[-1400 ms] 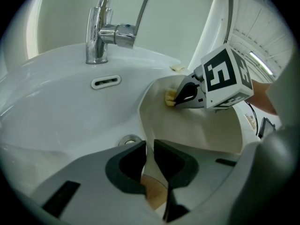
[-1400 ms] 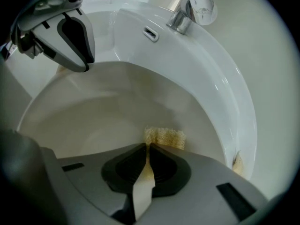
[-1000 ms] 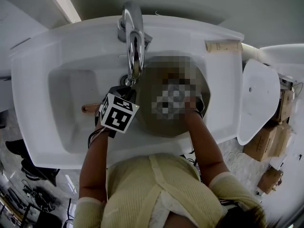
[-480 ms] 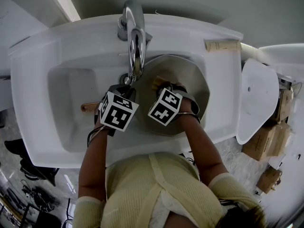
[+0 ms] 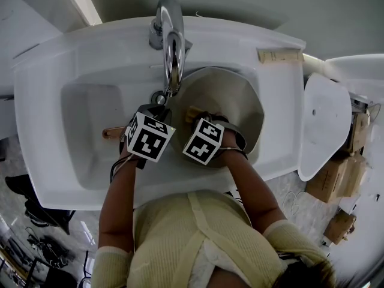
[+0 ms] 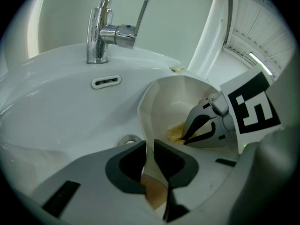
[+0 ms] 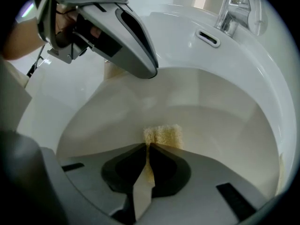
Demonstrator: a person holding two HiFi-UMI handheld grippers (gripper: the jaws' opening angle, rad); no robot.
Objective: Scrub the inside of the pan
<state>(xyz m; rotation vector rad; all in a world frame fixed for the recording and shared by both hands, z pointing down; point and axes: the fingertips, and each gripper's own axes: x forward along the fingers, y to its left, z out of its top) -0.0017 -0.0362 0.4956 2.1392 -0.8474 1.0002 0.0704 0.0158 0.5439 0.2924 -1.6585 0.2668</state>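
The right tongs [image 7: 147,149] are pinched narrow on a yellow scrub sponge [image 7: 162,136]. Its fuzzy end sticks out past the tips and presses on the pale inner floor of the pan [image 5: 235,101]. The left tongs [image 6: 149,146] are clamped on the pan's thin rim, with the wood-coloured handle [image 6: 153,192] showing just below the tips. The two tools sit close together. The left one is at the pan's left edge, and the right one reaches into the bowl from the near side.

The pan is cream inside with a faceted rim. It lies in the right half of the white sink [image 5: 81,125], and its handle points left toward the middle of the basin. Its far-left edge sits under the spout of the chrome faucet [image 5: 170,47]. The drain [image 6: 129,139] lies just left of the pan. The overflow slot [image 6: 106,82] is on the far wall below the faucet.

A small tan item [image 5: 280,56] rests on the sink's far right ledge; what it is cannot be told. Right of the sink stands a rounded white fixture [image 5: 324,125]. Cardboard boxes [image 5: 339,176] sit on the floor beyond it. At the near edge is the person's yellow ribbed top [image 5: 198,239], with both bare forearms reaching over the sink's near rim.
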